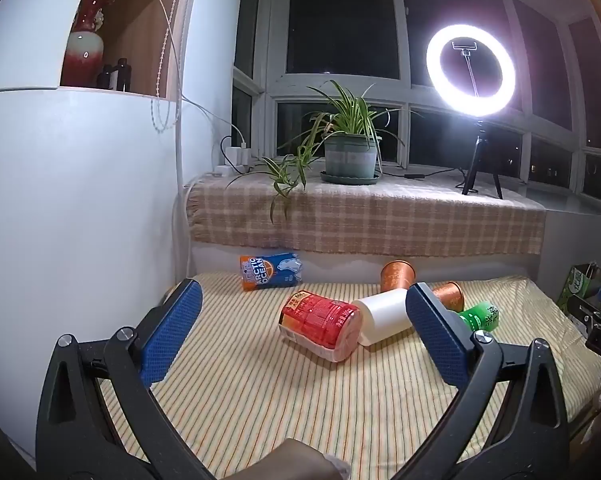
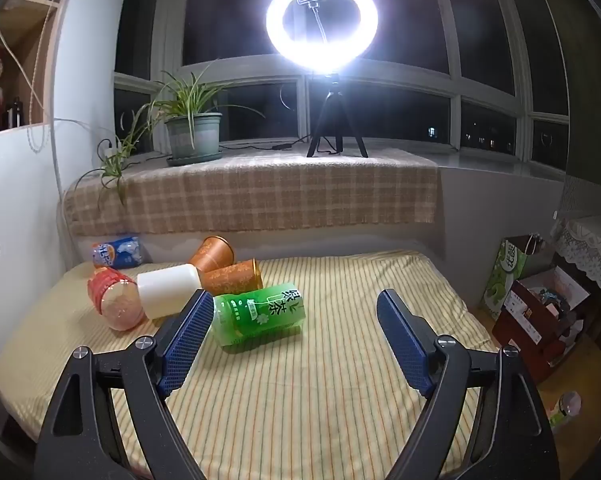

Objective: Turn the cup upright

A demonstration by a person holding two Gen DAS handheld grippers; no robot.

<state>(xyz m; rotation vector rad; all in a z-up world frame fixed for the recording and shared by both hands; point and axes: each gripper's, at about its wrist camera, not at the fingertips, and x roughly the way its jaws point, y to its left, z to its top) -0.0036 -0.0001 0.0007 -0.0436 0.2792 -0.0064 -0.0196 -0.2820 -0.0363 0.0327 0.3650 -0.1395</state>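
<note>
**Cups lie tipped, both grippers spread**

Left wrist view: your left gripper (image 1: 302, 312) hangs spread wide above the striped cloth (image 1: 260, 392), gripping nothing. Ahead lie the red cup (image 1: 320, 324) and white cup (image 1: 384, 314), touching, both on their sides. Two orange cups (image 1: 398, 276) lie behind them; the blue cup (image 1: 270, 272) rests by the wall.

Right wrist view: your right gripper (image 2: 296, 318) is spread and empty too. The green cup (image 2: 260, 312) lies on its side just beside the left finger.

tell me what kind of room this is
Probably a bedroom or living room at home: a striped mattress under a night window, a potted plant and ring light on the sill.
</note>
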